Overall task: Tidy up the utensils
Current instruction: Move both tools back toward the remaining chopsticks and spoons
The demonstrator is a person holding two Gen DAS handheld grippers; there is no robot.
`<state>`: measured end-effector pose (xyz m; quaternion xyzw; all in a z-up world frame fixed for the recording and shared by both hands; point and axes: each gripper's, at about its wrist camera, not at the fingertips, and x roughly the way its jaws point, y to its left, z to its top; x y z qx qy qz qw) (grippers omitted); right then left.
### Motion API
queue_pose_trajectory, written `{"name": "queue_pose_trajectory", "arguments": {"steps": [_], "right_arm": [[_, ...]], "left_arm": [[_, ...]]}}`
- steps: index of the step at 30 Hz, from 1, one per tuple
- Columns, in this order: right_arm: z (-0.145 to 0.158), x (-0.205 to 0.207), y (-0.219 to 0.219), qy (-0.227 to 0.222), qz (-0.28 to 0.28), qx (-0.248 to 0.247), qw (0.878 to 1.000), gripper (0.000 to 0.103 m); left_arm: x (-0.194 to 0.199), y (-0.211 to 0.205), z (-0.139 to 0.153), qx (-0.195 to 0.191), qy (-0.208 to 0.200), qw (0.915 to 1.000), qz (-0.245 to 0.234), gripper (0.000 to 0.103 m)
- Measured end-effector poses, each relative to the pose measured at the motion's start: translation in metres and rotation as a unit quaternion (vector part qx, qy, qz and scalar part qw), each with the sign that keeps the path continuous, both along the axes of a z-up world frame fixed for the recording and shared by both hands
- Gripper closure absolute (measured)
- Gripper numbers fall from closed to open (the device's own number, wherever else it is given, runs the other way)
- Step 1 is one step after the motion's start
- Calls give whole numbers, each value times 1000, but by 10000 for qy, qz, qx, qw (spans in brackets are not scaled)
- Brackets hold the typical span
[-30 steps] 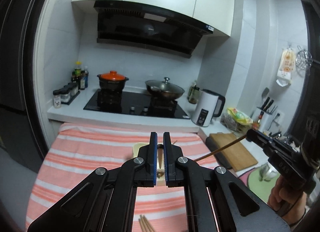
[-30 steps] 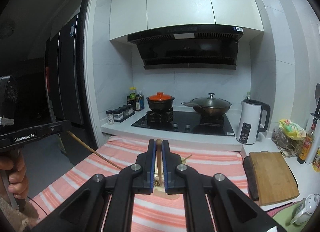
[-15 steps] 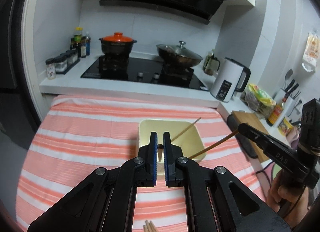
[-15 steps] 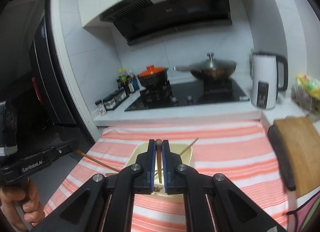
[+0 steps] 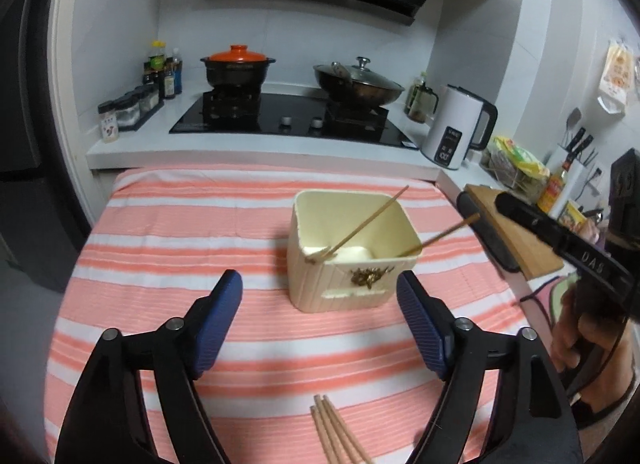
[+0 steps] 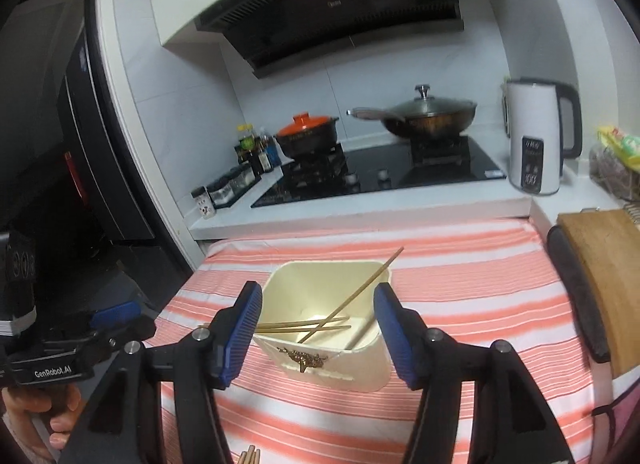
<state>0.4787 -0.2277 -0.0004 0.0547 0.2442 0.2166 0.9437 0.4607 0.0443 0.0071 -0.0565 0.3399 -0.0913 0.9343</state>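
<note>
**Both jaws releasing, chopsticks dropping into bin**

Since a second ago both cameras are looking lower and closer on the cream bin [image 5: 352,264], and both sets of jaws, pinched shut on a chopstick each back then, are now spreading. Left gripper [image 5: 320,328] is opening wide with nothing between its pads. Right gripper [image 6: 318,334] is opening too, framing the near part of the bin in its own view, pads not pressing anything.

Chopsticks in the bin [image 6: 320,324] are lying crossed inside, one slanting up over the far rim, another poking out over the right rim in the left view. Bin is standing upright on the striped cloth [image 5: 180,232] covering the desk. Loose chopsticks [image 5: 336,432] are waiting on the cloth, bunched together at the near edge under the left gripper.

Handling, as a judgement: chopsticks are looking light, stiff, thin and smooth, so likely rolling or pivoting in a pinch. Taking one near mid-length, across the shaft, should be keeping it from swinging. The bunch is lying tight, so separating a single stick will probably be fiddly. Bin is likely light plastic and may be shifting if bumped.
</note>
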Motion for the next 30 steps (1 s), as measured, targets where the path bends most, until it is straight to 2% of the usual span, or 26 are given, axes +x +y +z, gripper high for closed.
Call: {"name": "queue_pose_trajectory", "arguments": {"steps": [4,8,12,15,18,23,30], "right_arm": [[8,-52,-5,-354,-17,-490,9982,42],[-10,-115,-13,-482,39,-862,9951,42],[-54,-186,-19,-424,-22,-1127,9927,42],[-99,-238,-22,-148,-135,-1204,9925,42],[-139,-278,-18,157,-181,-1396,9899,42],[-173,-310,-6,463,115,-1663,9849,42],[-178,-311,7,388,299,-1726,9838,42]], "left_arm": [[-49,17,-20,238,230,9994,35,11],[-104,30,-62,369,576,9975,190,11],[-166,34,-111,208,839,9953,426,11],[-202,29,-143,14,1005,9934,556,11],[-229,18,-166,3,1074,9929,506,11],[-253,-2,-171,294,920,9950,265,11],[-255,-24,-169,319,833,9960,25,11]]}}
